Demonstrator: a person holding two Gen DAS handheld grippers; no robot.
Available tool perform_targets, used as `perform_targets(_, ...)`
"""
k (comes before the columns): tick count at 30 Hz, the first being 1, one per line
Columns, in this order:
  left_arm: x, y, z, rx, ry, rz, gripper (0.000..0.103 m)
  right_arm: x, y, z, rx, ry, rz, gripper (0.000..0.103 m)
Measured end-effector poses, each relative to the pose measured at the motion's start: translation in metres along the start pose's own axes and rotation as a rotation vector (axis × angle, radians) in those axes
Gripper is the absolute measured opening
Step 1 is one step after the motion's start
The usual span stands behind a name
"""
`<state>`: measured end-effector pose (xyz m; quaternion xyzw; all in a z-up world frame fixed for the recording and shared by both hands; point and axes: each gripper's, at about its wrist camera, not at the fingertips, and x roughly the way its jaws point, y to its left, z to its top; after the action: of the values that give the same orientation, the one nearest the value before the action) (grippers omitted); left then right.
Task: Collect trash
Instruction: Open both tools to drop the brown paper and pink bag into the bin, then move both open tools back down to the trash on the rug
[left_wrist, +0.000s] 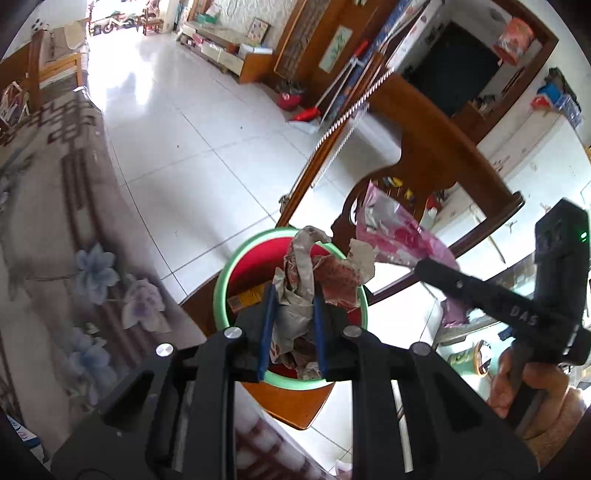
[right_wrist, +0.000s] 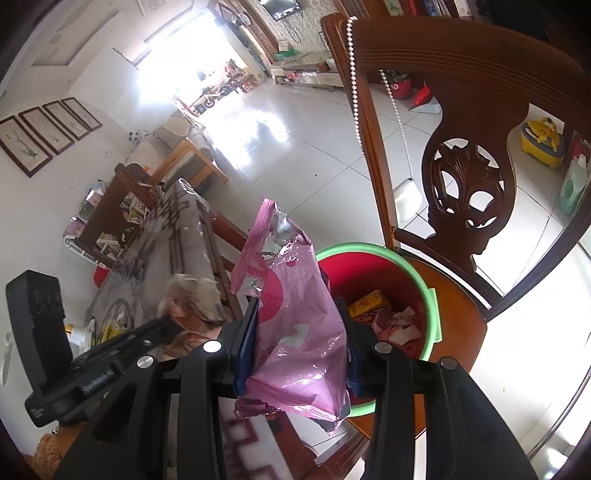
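Left wrist view is showing the left claw (left_wrist: 293, 325) pinching crumpled grey-and-red wrapping paper (left_wrist: 314, 280) over the green-rimmed red bin (left_wrist: 221, 280) on a wooden chair (left_wrist: 436, 147). Right wrist view alone is revealing a yellow box (right_wrist: 369, 302) inside that bin, with the right claw (right_wrist: 299, 343), angling downward, gripping a pink foil bag (right_wrist: 295, 314) beside the rim.

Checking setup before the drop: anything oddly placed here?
Yes: the red bin with a green rim sits on a wooden chair seat, not the floor. Otherwise nothing stands out; it already holds wrappers and a yellow box.
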<state>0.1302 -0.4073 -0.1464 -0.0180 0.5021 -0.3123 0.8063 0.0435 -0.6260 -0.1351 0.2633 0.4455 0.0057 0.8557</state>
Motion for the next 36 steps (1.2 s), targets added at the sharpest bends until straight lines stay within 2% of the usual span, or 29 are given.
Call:
perform_targets(3,0.011,-0.004,0.0,0.002,0.024,0.002,0.019,0.003,-0.008,0.004,0.001,0.007,-0.003,0.04)
perform_targets(4,0.013,-0.004,0.0,0.001,0.027,0.005,0.023,0.003,-0.01,0.006,0.002,0.009,-0.003,0.047)
perform_targets(5,0.015,-0.005,0.0,-0.002,0.032,0.008,0.038,0.005,-0.013,0.007,0.003,0.013,0.001,0.05)
perform_targets(7,0.015,-0.005,0.001,-0.012,0.025,0.003,0.057,0.006,-0.018,0.011,0.012,0.013,-0.002,0.068)
perform_targets(15,0.005,-0.004,0.002,-0.025,0.004,0.011,0.06,0.005,-0.031,0.013,0.05,0.002,-0.011,0.07)
perform_targets(22,-0.014,0.01,-0.008,-0.055,-0.012,0.002,0.06,0.001,-0.023,0.007,0.046,0.007,-0.019,0.07)
perform_targets(29,-0.04,0.025,-0.02,-0.071,-0.05,0.006,0.06,0.0,0.003,-0.001,0.0,0.007,-0.027,0.07)
perform_targets(36,-0.083,0.064,-0.046,-0.13,-0.108,0.025,0.063,0.011,0.056,-0.023,-0.079,0.029,-0.015,0.07)
